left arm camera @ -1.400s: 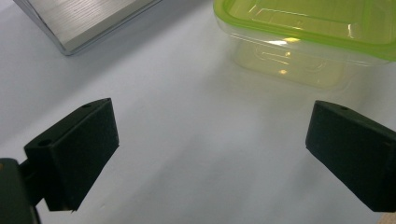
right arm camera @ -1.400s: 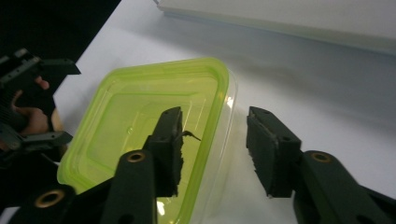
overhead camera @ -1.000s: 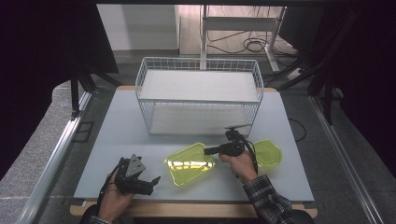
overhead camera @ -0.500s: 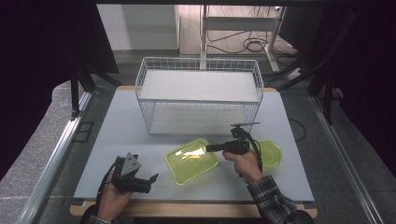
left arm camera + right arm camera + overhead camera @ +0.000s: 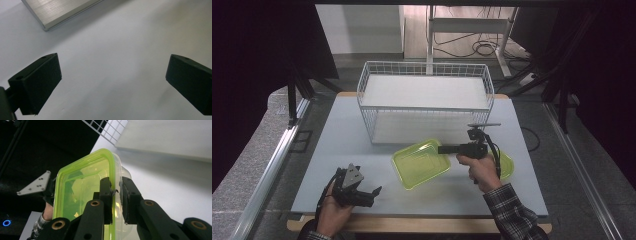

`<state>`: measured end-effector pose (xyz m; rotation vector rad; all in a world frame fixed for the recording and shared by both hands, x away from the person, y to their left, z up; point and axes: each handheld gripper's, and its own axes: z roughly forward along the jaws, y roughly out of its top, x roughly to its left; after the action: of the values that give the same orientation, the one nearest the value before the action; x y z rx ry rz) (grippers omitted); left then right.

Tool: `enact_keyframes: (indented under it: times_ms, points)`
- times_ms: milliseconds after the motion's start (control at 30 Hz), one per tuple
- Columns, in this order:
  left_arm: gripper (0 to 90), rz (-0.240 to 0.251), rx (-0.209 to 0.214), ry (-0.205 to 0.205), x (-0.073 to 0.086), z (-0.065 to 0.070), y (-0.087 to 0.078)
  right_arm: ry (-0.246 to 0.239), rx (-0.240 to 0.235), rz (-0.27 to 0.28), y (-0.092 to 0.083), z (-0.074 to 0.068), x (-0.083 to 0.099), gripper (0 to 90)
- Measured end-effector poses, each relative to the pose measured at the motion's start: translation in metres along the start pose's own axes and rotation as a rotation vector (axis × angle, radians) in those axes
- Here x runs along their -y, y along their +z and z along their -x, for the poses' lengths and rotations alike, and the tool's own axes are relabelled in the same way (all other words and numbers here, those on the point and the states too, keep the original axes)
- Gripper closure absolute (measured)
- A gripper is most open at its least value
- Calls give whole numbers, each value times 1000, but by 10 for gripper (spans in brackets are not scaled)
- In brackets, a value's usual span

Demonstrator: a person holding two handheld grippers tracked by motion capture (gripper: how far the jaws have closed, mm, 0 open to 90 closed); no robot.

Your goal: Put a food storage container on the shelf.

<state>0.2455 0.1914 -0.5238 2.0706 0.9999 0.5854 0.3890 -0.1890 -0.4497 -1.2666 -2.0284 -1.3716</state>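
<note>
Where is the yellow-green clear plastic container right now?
In the high view the yellow-green clear plastic container sits tilted at table centre, just in front of the white wire basket, its right rim clamped by the right gripper.

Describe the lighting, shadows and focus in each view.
High view: the table is lit evenly while the room around it is almost black; the wire basket looks soft. Left gripper view: the black pads are blurred at close range, over a pale surface with faint shadow. Right gripper view: the green container glows translucent and sharp, with a broad shadow under the white board.
</note>
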Motion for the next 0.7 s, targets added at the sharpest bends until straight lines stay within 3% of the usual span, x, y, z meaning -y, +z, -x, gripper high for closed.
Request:
enact_keyframes:
  times_ms: [433, 700]
  points:
    - [0, -6, 4, 1, 0, 0, 1, -21, -25, 49, -21, -25, -27, 798]
    - [0, -5, 4, 1, 0, -1, 0, -40, -17, 83, -30, -38, -45, 799]
